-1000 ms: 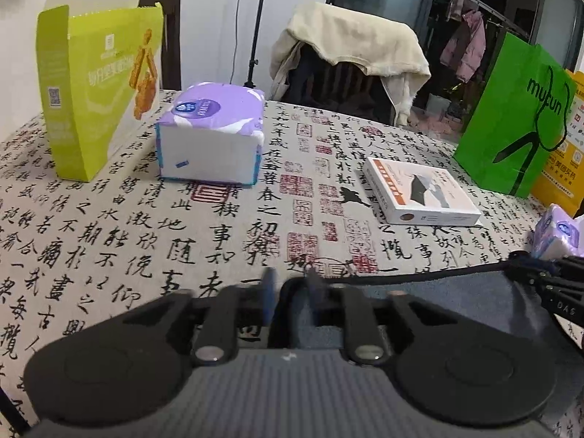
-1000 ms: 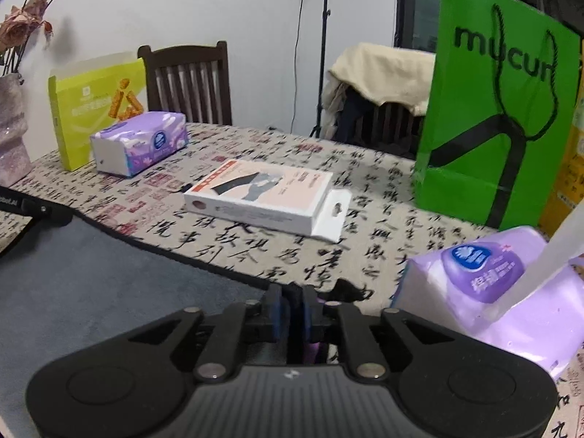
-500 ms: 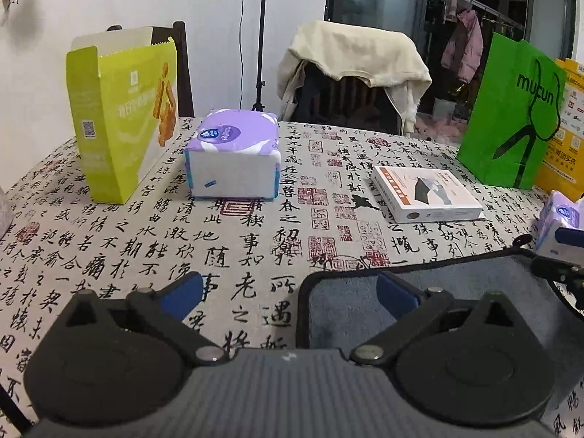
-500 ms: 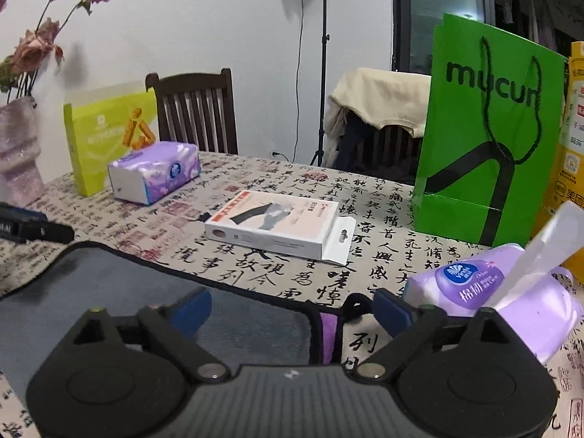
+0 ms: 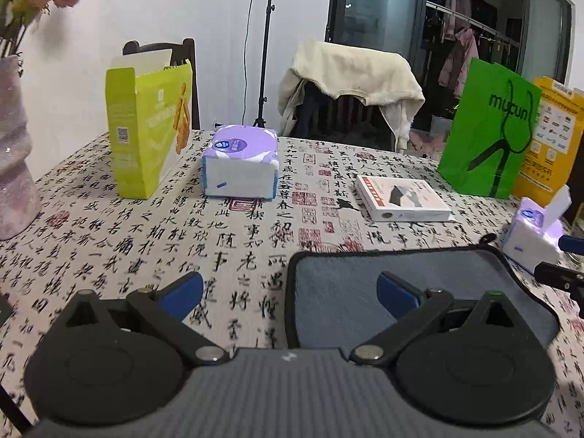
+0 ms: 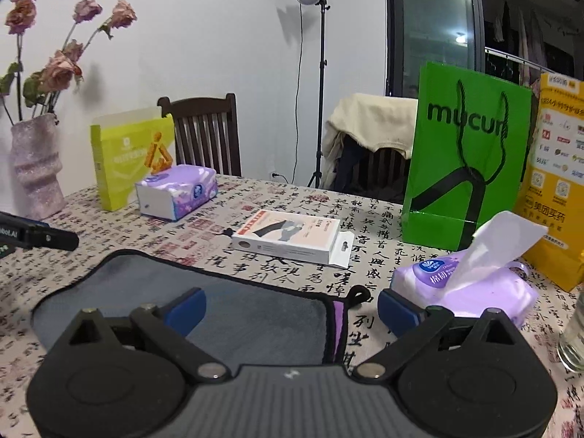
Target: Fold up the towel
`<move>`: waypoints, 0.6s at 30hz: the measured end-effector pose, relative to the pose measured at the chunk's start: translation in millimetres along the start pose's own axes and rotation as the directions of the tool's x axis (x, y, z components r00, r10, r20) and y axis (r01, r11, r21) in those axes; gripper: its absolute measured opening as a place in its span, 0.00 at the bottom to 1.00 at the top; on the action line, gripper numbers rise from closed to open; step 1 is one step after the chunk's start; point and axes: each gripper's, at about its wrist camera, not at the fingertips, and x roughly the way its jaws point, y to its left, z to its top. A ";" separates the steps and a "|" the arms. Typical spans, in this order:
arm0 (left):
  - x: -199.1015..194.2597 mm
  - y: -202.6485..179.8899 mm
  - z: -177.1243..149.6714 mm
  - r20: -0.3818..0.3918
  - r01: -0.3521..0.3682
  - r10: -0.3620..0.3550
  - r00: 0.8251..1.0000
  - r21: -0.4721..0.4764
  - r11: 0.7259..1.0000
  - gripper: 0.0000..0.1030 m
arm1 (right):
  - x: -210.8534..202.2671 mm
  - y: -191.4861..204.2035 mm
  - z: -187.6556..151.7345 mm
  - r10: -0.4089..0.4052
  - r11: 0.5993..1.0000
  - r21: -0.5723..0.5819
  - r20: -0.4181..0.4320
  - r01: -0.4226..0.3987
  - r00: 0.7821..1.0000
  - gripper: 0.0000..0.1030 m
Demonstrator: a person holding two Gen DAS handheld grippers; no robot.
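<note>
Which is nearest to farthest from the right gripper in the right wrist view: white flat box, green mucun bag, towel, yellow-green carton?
From the right gripper:
1. Towel, directly under it, lying left.
2. White flat box, ahead at centre.
3. Green mucun bag, ahead right, standing.
4. Yellow-green carton, far left, by the chair.

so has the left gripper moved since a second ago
Yes. The left gripper has opened, let go of the towel and pulled back and up: the tissue pack and green box now sit farther off, and the vase has come into view.
</note>
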 end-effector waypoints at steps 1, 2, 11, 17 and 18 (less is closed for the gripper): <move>-4.7 -1.1 -2.0 0.001 0.002 -0.002 1.000 0.001 1.000 1.00 | -5.2 1.9 -0.6 0.001 1.000 0.001 0.005 -0.001 1.000 0.98; -11.8 -2.2 -4.4 0.005 0.004 -0.004 1.000 0.001 1.000 1.00 | -10.7 4.5 -1.5 0.003 1.000 0.001 0.008 -0.003 1.000 0.98; -70.8 -11.3 -27.7 0.039 0.010 -0.011 0.999 0.026 1.000 1.00 | -64.4 24.0 -17.0 0.005 1.000 0.013 0.036 -0.005 0.999 0.99; -101.0 -18.0 -44.0 0.058 0.016 -0.018 0.998 0.043 0.999 1.00 | -95.8 38.3 -30.6 -0.001 1.000 0.013 0.045 0.000 0.999 0.99; -105.4 -19.3 -47.2 0.058 0.019 -0.021 0.998 0.044 0.999 1.00 | -100.8 40.7 -33.1 -0.003 1.000 0.011 0.044 0.002 0.999 0.99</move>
